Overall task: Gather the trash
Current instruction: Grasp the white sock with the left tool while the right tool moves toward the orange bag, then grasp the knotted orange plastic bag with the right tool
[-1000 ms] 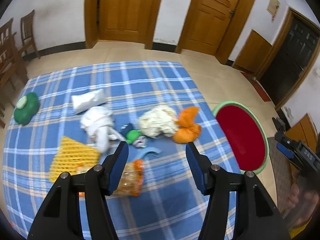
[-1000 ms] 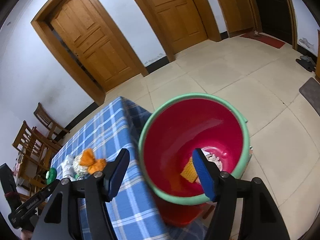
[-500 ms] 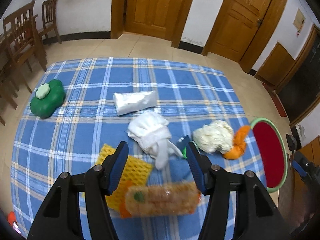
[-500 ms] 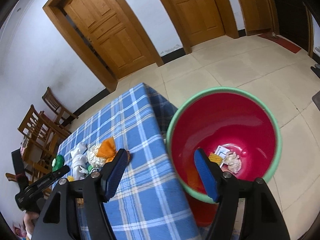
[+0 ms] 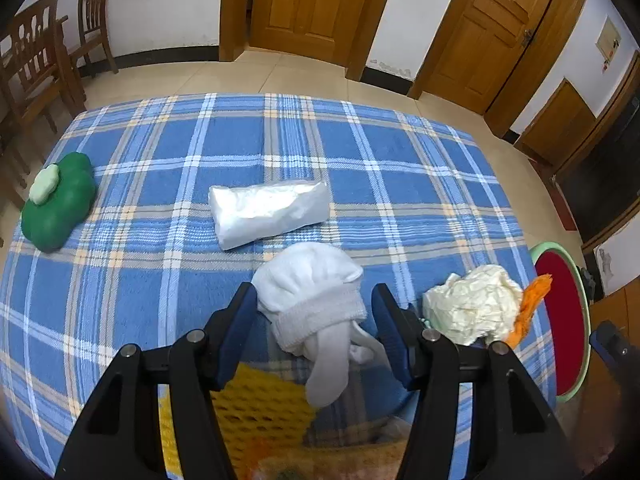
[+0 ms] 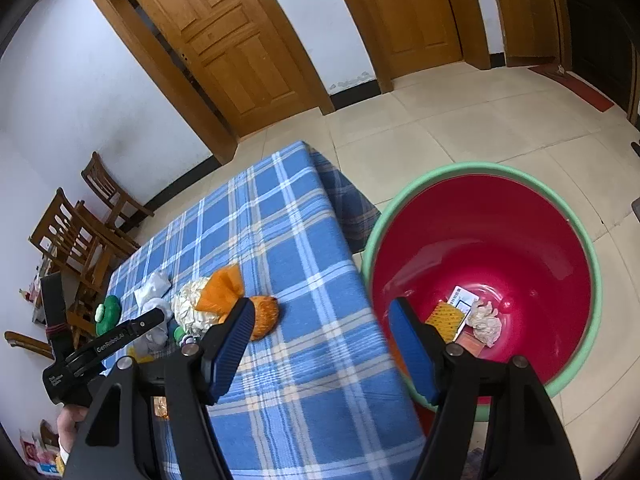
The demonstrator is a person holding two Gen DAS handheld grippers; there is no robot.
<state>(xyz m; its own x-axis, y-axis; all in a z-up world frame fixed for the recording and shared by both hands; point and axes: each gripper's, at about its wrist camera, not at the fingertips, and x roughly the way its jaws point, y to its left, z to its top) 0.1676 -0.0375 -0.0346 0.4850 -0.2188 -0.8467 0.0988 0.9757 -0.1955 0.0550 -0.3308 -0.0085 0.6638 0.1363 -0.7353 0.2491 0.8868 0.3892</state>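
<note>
A few scraps already lay in the red bin (image 6: 480, 240) beside the table (image 5: 360, 160), but with my left gripper (image 5: 312, 334) gaping around the white cloth wad (image 5: 308, 292) and my right gripper (image 6: 320, 344) gaping empty, most trash remained

Left black plastic two-finger gripper (image 5: 312, 312) and right one (image 6: 322, 330) are showing blue ribbed pads, silver screws; the left's body is bearing white "GenRobot.AI" lettering.

Desk cloth (image 5: 360, 168): blue plaid, white and tan lines. Bucket (image 6: 576, 240): red inside, green rim. White sock bundle (image 5: 312, 300), silvery-white packet (image 5: 268, 212), yellow mesh (image 5: 260, 412), orange net (image 6: 224, 292), cream wad (image 5: 468, 312), green lump (image 5: 60, 204). Claw pads (image 5: 236, 332) are seen as blue.
</note>
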